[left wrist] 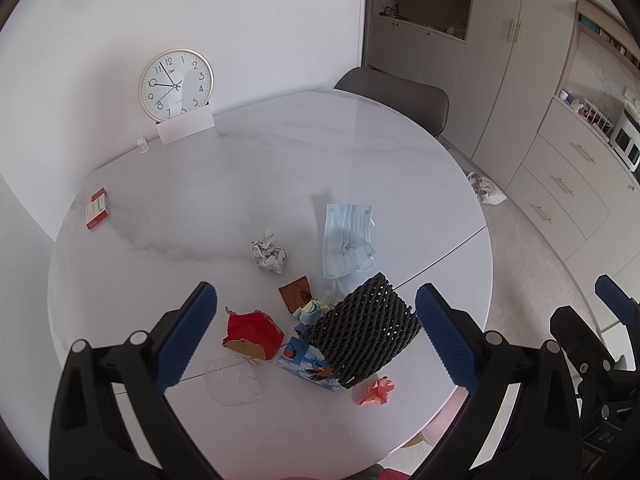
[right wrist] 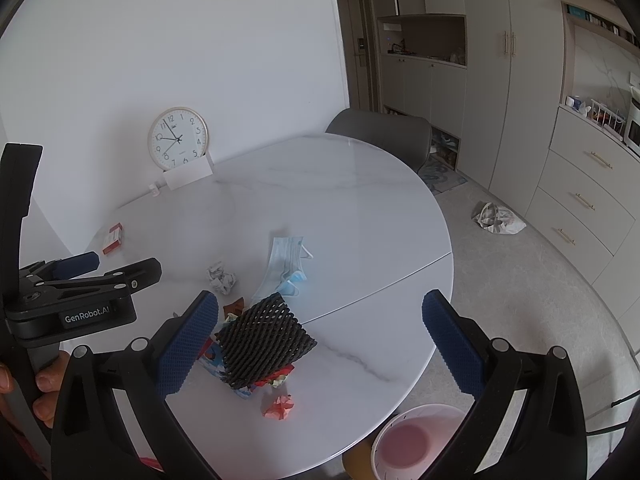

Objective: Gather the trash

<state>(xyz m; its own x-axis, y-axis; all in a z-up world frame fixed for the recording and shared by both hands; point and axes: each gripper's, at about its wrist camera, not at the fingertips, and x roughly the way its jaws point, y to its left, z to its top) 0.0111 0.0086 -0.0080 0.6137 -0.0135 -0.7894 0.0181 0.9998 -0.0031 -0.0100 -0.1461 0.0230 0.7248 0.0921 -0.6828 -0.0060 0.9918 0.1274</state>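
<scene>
Black foam netting (left wrist: 366, 330) is lying on mixed trash near the table's (left wrist: 280, 168) front edge, a blue face mask (left wrist: 346, 240) and crumpled paper (left wrist: 269, 251) just behind. Both the left hand-held gripper (left wrist: 316, 338) and the right hand-held gripper (right wrist: 320, 344) are being held wide open, empty, above it.

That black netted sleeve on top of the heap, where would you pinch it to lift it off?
Probably by the raised upper rim of the black foam net, coming from above. It lies tilted on the pile of scraps, open end up toward the face mask, so one finger of the open right tool could slip inside and squeeze the soft wall.
</scene>
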